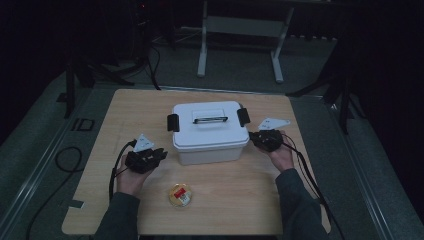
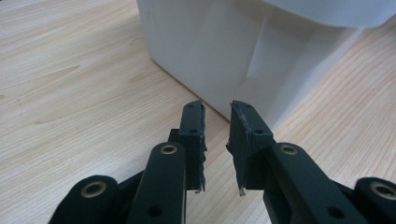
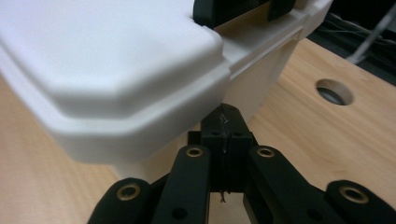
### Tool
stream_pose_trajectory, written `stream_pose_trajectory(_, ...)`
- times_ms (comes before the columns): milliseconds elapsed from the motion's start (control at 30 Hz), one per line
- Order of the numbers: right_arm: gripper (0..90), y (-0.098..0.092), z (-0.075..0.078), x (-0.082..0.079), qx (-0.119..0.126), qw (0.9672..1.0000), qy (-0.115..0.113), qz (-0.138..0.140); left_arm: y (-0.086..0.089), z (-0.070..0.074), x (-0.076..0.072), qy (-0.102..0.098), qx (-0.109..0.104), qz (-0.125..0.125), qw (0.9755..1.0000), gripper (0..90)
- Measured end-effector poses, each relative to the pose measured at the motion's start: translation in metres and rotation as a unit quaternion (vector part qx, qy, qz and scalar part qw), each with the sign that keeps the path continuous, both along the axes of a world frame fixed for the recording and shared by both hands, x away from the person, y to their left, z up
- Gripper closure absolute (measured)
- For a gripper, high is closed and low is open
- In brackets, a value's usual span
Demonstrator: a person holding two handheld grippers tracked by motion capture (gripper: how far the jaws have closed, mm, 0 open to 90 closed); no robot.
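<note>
Meanwhile, smooth white plastic box [image 1: 210, 132]: left gripper [image 2: 217, 140] fingers slightly parted, right gripper [image 3: 225, 135] fingers closed, both empty.

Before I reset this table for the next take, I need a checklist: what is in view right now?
Storage box: one, white, lidded, mid-table.
Latches: two, black, one at each end of the lid.
Lid handle: one, dark, lying on the lid.
Round container: one, yellow with a red label, near table edge.
Table: one, light wood.
Left gripper: black, slightly open, left of box.
Right gripper: black, shut, below the lid's rim.
</note>
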State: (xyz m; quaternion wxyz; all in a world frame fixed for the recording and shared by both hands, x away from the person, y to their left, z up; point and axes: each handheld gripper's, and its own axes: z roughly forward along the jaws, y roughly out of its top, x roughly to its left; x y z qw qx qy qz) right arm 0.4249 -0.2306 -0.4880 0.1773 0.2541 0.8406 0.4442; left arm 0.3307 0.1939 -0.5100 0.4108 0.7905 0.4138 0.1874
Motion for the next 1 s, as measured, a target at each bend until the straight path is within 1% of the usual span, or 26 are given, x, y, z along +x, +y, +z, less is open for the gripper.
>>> stream_pose_trajectory(67,89.7,-0.001,-0.002,-0.004,0.011,0.9999,0.000,0.001,0.001,0.000,0.000,0.000,-0.001,0.001,1.0000,76.3)
stream_pose_trajectory(200,89.6,-0.002,-0.002,-0.012,0.023,0.9997,-0.001,0.005,0.002,0.001,0.000,-0.002,-0.004,0.003,1.0000,77.2)
stream_pose_trajectory(300,89.7,-0.003,-0.003,-0.020,0.025,0.9997,-0.005,0.005,0.004,0.001,0.000,-0.003,-0.005,0.005,1.0000,77.4)
stream_pose_trajectory(367,89.6,-0.004,-0.003,-0.024,0.030,0.9995,-0.003,0.009,0.004,0.002,0.000,-0.004,-0.007,0.006,1.0000,77.7)
stream_pose_trajectory(600,89.7,-0.002,-0.004,-0.034,0.034,0.9993,-0.005,0.016,0.005,0.002,0.001,-0.005,-0.011,0.005,0.9999,78.4)
stream_pose_trajectory(733,89.7,0.000,-0.004,-0.039,0.035,0.9991,-0.008,0.022,0.004,0.002,0.003,-0.007,-0.009,0.005,0.9999,78.7)
stream_pose_trajectory(800,89.6,0.000,-0.004,-0.041,0.040,0.9988,-0.002,0.028,0.005,0.002,0.003,-0.008,-0.010,0.005,0.9999,79.0)
stream_pose_trajectory(1000,89.6,0.001,-0.003,-0.049,0.034,0.9987,-0.004,0.038,0.007,0.002,0.005,-0.011,-0.012,0.011,0.9998,80.0)
